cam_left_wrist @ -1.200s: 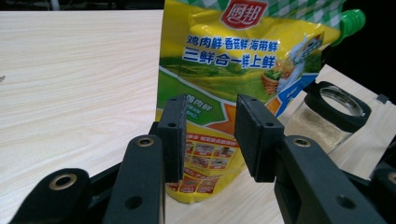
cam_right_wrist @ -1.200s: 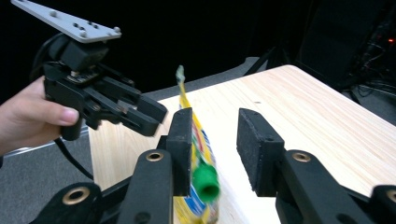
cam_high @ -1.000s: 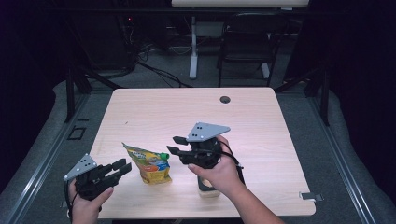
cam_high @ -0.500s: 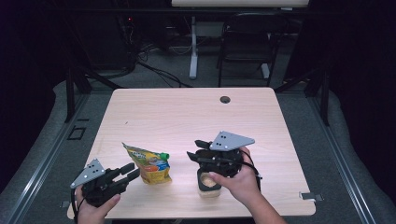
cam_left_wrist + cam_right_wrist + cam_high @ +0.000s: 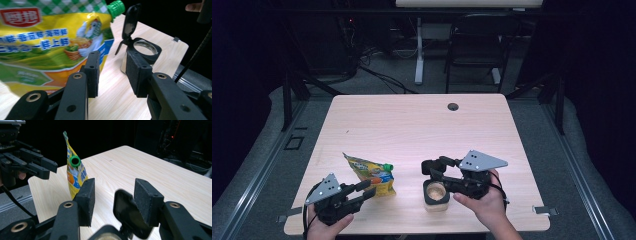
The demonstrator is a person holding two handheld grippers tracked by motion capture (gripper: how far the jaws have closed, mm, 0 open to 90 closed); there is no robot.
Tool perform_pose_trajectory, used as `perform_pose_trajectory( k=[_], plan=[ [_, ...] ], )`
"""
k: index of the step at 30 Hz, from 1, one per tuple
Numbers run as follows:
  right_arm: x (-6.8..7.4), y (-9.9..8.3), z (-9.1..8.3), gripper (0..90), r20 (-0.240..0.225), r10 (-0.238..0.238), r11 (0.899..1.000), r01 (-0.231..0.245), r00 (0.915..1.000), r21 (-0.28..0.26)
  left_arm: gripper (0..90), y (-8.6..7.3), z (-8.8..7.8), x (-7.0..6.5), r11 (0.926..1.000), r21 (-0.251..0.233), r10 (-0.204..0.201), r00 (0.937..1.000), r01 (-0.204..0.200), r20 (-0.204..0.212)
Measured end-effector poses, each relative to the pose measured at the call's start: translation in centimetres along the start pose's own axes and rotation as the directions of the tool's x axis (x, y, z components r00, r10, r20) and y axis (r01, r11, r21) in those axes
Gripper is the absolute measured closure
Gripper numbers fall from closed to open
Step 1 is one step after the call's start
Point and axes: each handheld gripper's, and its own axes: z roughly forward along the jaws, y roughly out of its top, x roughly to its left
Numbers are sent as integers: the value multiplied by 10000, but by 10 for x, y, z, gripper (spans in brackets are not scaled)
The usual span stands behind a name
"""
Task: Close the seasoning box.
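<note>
Left gripper point(image 5: 364, 190), jaws spread with nothing between them, sits at the near left edge of the table point(image 5: 412, 125), its tips just short of the pouch point(image 5: 372, 175). That yellow spouted pouch stands upright immediately far-right of it, green cap point(image 5: 387, 166) aimed right toward the jar point(image 5: 436, 195). Right gripper point(image 5: 432, 170), whose jaws have just been opening wide, hovers over the jar's flipped-up lid point(image 5: 126, 213) without pinching it. For the pouch, the left hand is clearly nearer.
</note>
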Motion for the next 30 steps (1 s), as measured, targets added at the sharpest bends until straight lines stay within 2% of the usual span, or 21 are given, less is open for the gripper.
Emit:
perform_pose_trajectory(
  k=[3, 7, 8, 9, 11, 14, 15, 19, 21, 22, 23, 25, 27, 29, 30],
  plan=[
    [-1, -7, -8, 525, 53, 90, 9999, -90, 9999, 57, 637, -1, 5, -4, 9999, -123, -48, 10000, 48, -19],
    [-3, -18, -16, 572, 32, 349, 9990, -350, 9994, 262, 626, 0, 8, -7, 9999, 58, 110, 9996, -111, 246],
    [-3, -20, -18, 584, 46, 366, 9989, -367, 9993, 277, 621, 0, 10, -9, 10000, -76, 54, 9999, -53, 128],
    [-4, -23, -19, 588, 98, 360, 9989, -363, 9993, 298, 621, 1, 10, -9, 10000, -32, 76, 9995, -75, 293],
    [-4, -28, -21, 599, 154, 411, 9986, -416, 9990, 312, 621, 2, 13, -11, 9999, -61, 114, 9996, -112, 252],
    [-3, -35, -24, 625, 255, 444, 9983, -453, 9987, 368, 623, 3, 19, -16, 9999, -23, 133, 9988, -132, 478],
    [-3, -39, -24, 629, 290, 518, 9976, -531, 9982, 451, 625, 4, 21, -18, 9999, 10, 165, 9977, -166, 665],
    [-3, -53, -25, 684, 482, 618, 9952, -652, 9969, 732, 633, 5, 32, -26, 9995, 63, 313, 9970, -319, 714],
    [-4, -60, -25, 727, 529, 667, 9942, -708, 9964, 807, 641, 5, 37, -28, 9993, 39, 359, 9952, -364, 909],
    [-4, -64, -26, 752, 566, 698, 9939, -743, 9960, 819, 649, 4, 39, -29, 9992, 9, 393, 9958, -395, 826],
    [-5, -68, -26, 774, 602, 737, 9936, -785, 9955, 816, 655, 4, 41, -30, 9992, 1, 389, 9946, -391, 966],
    [-5, -75, -25, 808, 736, 736, 9929, -800, 9946, 878, 668, 3, 44, -31, 9987, 5, 498, 9952, -500, 848],
    [-6, -81, -23, 830, 745, 909, 9913, -974, 9931, 882, 682, 2, 48, -30, 9992, 12, 406, 9953, -408, 885],
    [-8, -86, -22, 844, 850, 859, 9893, -950, 9927, 1109, 692, 0, 52, -28, 9997, 30, 247, 9946, -251, 1013],
    [-9, -88, -21, 847, 867, 933, 9878, -1031, 9919, 1171, 696, -1, 54, -29, 9997, 53, 239, 9962, -244, 835]
  ],
)
